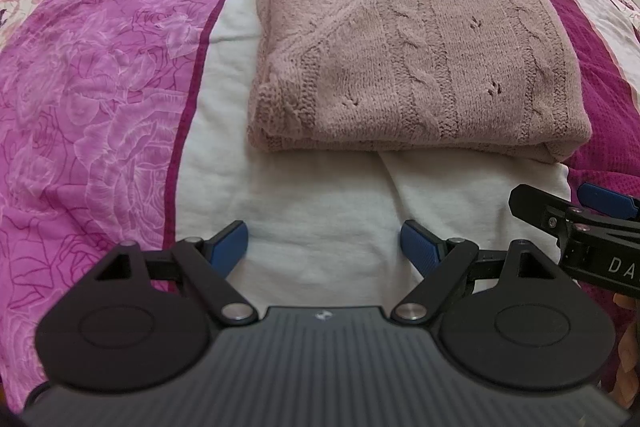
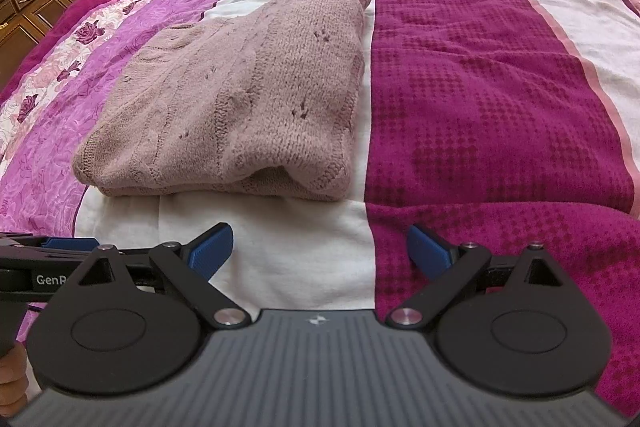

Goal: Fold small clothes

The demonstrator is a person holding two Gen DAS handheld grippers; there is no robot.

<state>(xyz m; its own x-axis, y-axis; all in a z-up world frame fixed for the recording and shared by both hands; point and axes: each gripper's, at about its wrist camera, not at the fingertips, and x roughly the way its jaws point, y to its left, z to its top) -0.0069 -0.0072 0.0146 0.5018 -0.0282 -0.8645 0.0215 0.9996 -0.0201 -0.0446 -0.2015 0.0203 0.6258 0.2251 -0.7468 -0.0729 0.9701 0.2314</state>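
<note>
A: We see the cable-knit sweater (image 1: 404,63) lying folded into a thick rectangle on the white stripe of the bedspread (image 1: 100,75), dusty pink, with raised cable ribs and small eyelet holes.

B: Agreed. Its near folded edge is rounded and layered, and one far corner reaches toward the magenta stripe.

A: Our left gripper (image 1: 324,243) stands with its blue pads wide apart, nothing between them, short of the sweater.

B: Our right gripper (image 2: 320,251) is likewise spread wide and empty, over the seam of white and magenta, apart from the knit.
</note>
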